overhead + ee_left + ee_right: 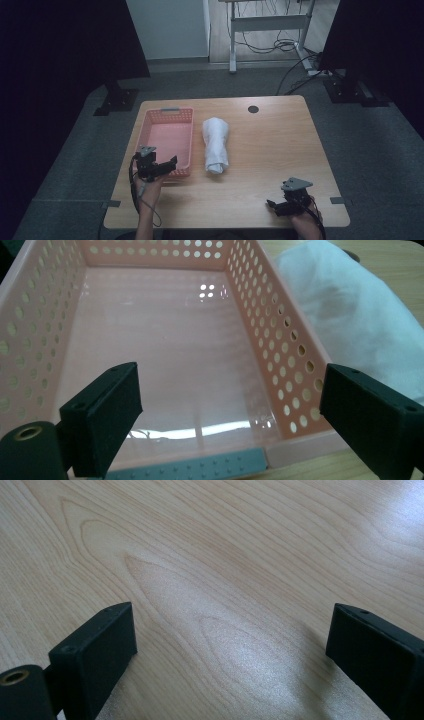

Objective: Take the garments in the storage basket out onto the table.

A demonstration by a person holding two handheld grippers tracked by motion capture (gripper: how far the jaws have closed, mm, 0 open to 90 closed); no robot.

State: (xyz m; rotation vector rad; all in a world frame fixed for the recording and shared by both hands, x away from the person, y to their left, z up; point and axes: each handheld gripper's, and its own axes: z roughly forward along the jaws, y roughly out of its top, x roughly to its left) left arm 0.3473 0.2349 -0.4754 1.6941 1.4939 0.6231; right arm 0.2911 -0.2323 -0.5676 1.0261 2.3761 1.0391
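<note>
the left gripper (172, 162) hangs over the near end of the pink basket (168, 134), jaws wide and empty. the right gripper (272, 205), also wide open, holds nothing above the table (280, 145). the rolled white towel (216, 144) lies just beside the basket.

**Dim room, brighter close-ups, glare on plastic and wood**

The high view is dim and soft, with grainy detail. Its 2 upper corners fall into near black, while the table (270, 150) takes an even, muted light from above and the pale floor beyond it is brighter.

The left gripper view is brighter. White glare patches sit on the glossy floor of the pink basket (165, 350), with a reflected streak near its front wall. The white towel (350, 315) looks soft and washed out.

In the right gripper view, a pale sheen spreads across the wood grain, strongest at the upper right, with a soft shadow beside the right jaw.
</note>
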